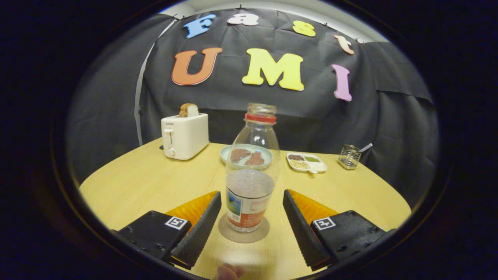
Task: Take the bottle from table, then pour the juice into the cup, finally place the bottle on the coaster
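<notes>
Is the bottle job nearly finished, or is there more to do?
Nearly finished. The bottle stands upright on the round coaster, uncapped, with some liquid inside. The hand-held gripper is open, its fingers apart on either side, not touching it. Only backing away looks left. I can't see the cup, so the pouring can't be checked.

Dim, warm overhead light; fisheye bends the edges, bottom edge blurred.
</notes>
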The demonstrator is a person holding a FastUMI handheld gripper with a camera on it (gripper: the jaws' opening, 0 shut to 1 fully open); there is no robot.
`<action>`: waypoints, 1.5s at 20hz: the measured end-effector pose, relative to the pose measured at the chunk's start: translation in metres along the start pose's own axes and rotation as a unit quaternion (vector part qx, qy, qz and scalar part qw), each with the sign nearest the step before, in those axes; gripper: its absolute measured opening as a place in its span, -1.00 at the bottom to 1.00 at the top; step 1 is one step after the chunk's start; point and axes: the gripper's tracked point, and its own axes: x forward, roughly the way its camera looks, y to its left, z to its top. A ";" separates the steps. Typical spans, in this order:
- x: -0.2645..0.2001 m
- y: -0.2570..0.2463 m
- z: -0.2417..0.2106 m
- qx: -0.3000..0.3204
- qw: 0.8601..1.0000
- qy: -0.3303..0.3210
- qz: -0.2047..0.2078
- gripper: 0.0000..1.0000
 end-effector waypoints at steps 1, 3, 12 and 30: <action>-0.010 -0.001 0.005 0.001 1.000 -0.005 0.000 1.00; -0.036 -0.005 0.016 0.005 1.000 -0.012 -0.004 1.00; -0.194 -0.017 0.130 0.074 0.991 -0.111 0.015 1.00; -0.308 -0.019 0.181 0.049 0.979 -0.192 0.057 1.00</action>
